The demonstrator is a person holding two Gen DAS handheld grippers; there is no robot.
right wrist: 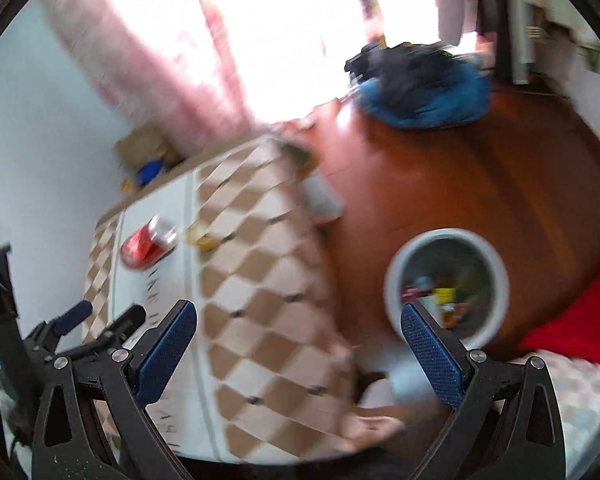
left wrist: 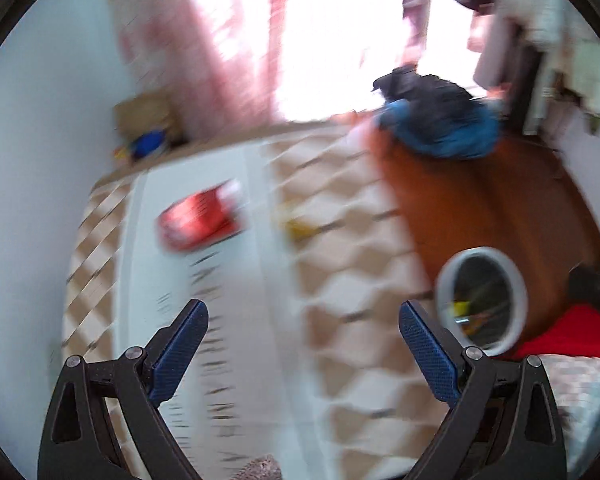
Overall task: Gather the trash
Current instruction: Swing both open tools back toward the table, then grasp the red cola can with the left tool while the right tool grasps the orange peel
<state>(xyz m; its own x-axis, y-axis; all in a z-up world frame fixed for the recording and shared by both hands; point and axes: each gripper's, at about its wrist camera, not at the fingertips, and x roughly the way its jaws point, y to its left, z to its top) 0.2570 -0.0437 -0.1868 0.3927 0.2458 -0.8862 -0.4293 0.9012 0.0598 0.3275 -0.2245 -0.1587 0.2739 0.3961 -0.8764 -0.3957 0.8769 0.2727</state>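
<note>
Covering the table, a checked cloth [right wrist: 260,280] meets orange floor [right wrist: 480,168]; both hand-held grippers [left wrist: 304,340] [right wrist: 298,340] gape empty.

Pale blue wall [left wrist: 40,152] at left; pink curtain [left wrist: 172,52] beside an overexposed bright window [left wrist: 340,40]; reddish-brown wooden floor [right wrist: 480,168]; checked bedcover [right wrist: 268,280] over the bed.

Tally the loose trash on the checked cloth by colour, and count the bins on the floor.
Red can: 1
Yellow wrapper: 1
White bin: 1
Total: 3
Both grippers, left and right, are open and empty.
</note>
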